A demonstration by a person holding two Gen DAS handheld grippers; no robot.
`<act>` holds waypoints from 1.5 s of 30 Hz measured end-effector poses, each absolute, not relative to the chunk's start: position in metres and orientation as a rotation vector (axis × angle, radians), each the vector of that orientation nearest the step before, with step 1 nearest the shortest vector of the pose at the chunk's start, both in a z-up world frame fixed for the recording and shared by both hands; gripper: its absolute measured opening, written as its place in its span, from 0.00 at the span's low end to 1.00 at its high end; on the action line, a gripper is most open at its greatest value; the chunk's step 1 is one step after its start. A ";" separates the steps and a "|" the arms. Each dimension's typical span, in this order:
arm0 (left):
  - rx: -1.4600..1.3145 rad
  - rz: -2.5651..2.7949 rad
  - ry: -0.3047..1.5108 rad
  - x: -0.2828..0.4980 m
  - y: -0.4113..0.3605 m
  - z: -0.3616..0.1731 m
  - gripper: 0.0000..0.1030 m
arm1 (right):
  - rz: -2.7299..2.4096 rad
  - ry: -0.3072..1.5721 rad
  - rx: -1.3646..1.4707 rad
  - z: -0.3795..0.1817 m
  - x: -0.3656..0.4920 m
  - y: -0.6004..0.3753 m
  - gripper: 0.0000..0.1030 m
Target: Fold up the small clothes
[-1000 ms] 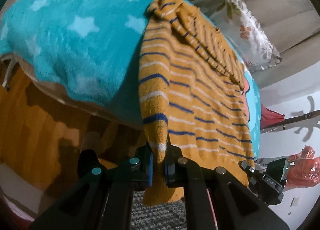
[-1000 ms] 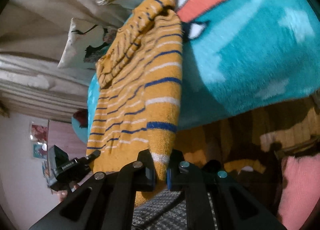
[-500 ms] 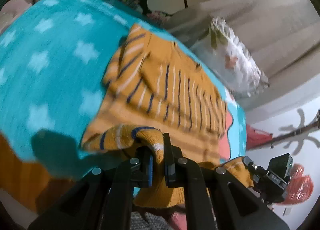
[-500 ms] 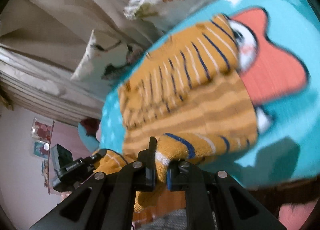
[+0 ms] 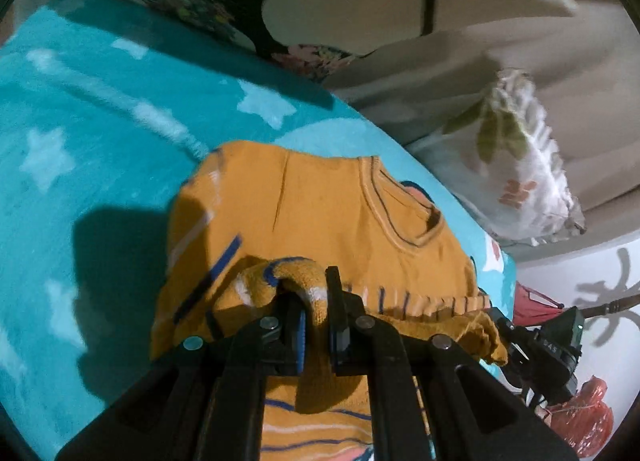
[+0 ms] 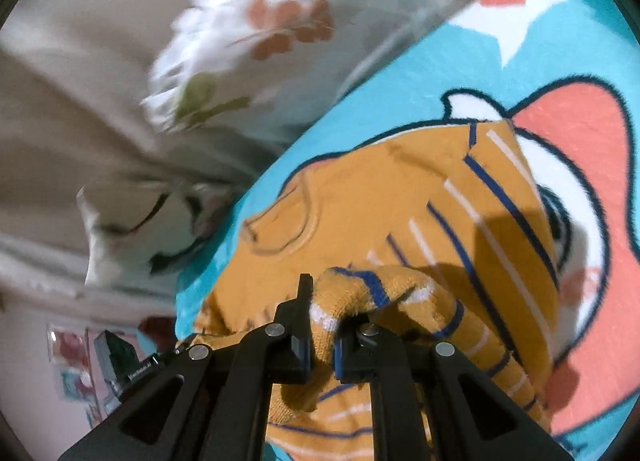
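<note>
Here, lying on a fluffy turquoise blanket with pale star shapes (image 5: 100, 149) spread over a bed: a small mustard-orange knitted sweater with thin navy and white stripes (image 5: 320, 221), mostly doubled over on itself. Showing its plain orange back panel uppermost, with the ribbed round neckline (image 5: 400, 213) outlined in a dark thread and turned toward the pillows at the head of the bed. Running with its long axis from the near edge, at the fingers, away toward that neckline; the striped hem end curling back over the body in a soft roll. Covering part of a coral-and-white cartoon fish printed on the blanket (image 6: 580, 149) in the right wrist view, where the stripes are slanting diagonally across the folded side.

Clenching one rolled hem corner between its two black pads: the left gripper (image 5: 316, 325), fingers almost together with only the knit between them. Gripping the other hem corner: the right gripper (image 6: 322, 335), its jaws beginning to part while the bunched striped fabric is sitting between them and touching both pads.

Leaning just beyond the blanket: a white frilled pillow with green leaf and coral flower print (image 5: 520, 165).
</note>
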State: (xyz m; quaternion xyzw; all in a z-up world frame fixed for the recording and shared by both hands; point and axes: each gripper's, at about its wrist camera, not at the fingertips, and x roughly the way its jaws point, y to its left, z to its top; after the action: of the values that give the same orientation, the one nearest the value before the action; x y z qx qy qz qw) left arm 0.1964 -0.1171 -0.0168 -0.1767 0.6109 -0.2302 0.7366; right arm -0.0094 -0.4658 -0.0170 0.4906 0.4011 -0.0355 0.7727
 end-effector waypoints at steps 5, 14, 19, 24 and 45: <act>-0.486 -0.539 1.418 0.224 -0.123 -0.042 0.14 | -0.110 0.865 1.197 -0.048 0.015 -0.491 0.32; -0.727 -0.588 1.438 0.244 -0.113 -0.060 0.43 | -0.152 0.811 1.284 -0.063 0.041 -0.514 0.51; -0.782 -0.569 1.353 0.250 -0.101 -0.043 0.58 | -0.151 0.779 1.292 -0.058 0.046 -0.520 0.55; -0.692 -0.532 1.296 0.246 -0.090 -0.022 0.67 | -0.131 0.773 1.207 -0.036 0.043 -0.513 0.55; 0.020 -0.554 1.376 0.135 -0.050 -0.043 0.25 | 0.320 1.167 0.491 -0.022 0.157 -0.248 0.35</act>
State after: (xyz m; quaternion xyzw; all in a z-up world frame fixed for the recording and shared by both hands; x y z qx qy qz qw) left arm 0.1355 -0.0502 -0.0428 0.0093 0.6268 -0.2522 0.7372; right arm 0.1566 -0.2479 -0.0220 0.2285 0.5430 0.1487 0.7943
